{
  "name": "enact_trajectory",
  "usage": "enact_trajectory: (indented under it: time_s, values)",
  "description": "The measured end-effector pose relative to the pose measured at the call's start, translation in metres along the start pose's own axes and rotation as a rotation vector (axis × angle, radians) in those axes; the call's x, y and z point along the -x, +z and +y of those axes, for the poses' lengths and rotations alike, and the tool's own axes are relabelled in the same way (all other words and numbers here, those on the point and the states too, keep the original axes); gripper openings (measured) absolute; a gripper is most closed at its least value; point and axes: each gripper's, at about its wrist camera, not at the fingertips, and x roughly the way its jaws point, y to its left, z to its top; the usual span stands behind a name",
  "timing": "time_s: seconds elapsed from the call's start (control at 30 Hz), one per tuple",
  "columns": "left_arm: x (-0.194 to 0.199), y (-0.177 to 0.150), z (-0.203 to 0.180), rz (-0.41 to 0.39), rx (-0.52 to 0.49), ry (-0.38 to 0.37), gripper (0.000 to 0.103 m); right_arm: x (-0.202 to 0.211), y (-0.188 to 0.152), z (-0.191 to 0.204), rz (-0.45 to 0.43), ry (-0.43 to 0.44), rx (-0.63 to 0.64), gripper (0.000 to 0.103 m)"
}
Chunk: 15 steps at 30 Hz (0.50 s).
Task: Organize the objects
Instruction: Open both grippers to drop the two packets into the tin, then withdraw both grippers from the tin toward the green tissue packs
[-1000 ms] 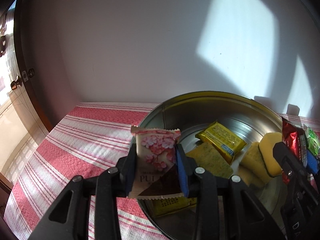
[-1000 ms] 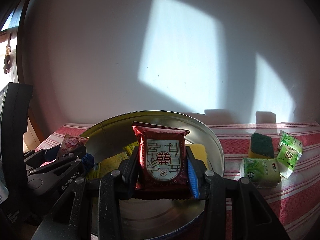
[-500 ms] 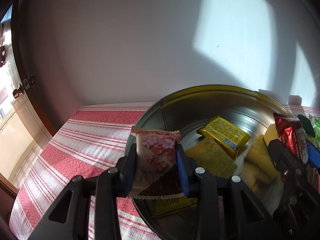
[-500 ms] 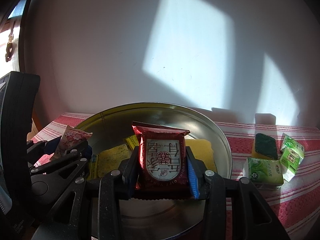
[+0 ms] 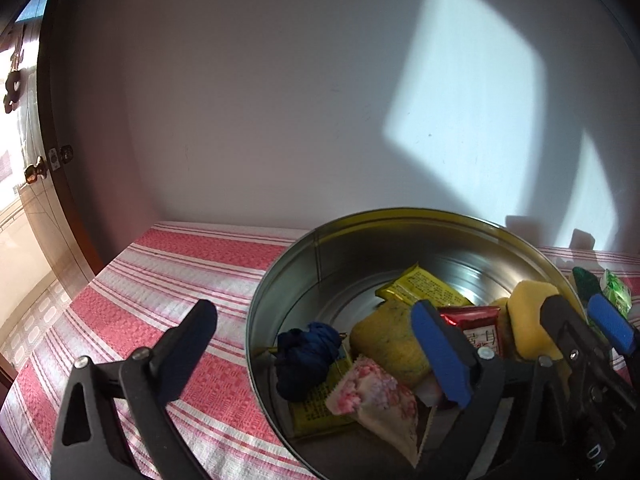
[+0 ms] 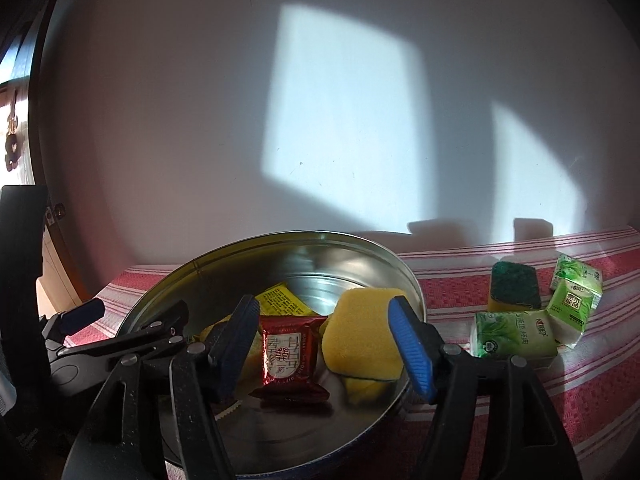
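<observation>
Over the round tin (image 5: 280,280), the left gripper (image 5: 316,344) tilts downward, jaws just sprung wide, the pink packet (image 5: 376,400) lying free below. The right gripper (image 6: 320,340) tilts likewise, jaws just parted, the red packet (image 6: 288,356) loose between them.

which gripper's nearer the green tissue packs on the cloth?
Right. The right gripper hangs over the tin's side nearest the green tissue packs; the left gripper straddles the far rim.

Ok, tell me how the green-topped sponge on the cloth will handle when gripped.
The green-topped sponge probably squashes between pads, since its yellow foam base looks soft. Likely light. Its blocky shape stands tilted on the striped cloth, so a nudge may tip it, not roll it.
</observation>
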Motion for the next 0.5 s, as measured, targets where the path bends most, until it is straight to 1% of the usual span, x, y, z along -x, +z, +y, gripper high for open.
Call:
enact_trajectory:
  time_s: [0.07, 0.27, 0.37, 0.5]
  values:
    - [0.003, 0.001, 0.000, -0.014, 0.010, -0.004, 0.102, 0.001, 0.000, -0.004, -0.008, -0.029, -0.013, 0.070]
    - [0.003, -0.001, 0.001, -0.020, 0.037, -0.013, 0.102, 0.001, 0.000, -0.013, -0.002, -0.052, -0.049, 0.070]
    - [0.006, -0.002, 0.002, -0.034, 0.054, -0.004, 0.102, 0.009, 0.000, -0.014, -0.022, -0.068, -0.044, 0.070]
    - [0.014, -0.003, 0.001, -0.075, 0.063, 0.024, 0.102, 0.014, 0.002, -0.017, -0.041, -0.093, -0.030, 0.070]
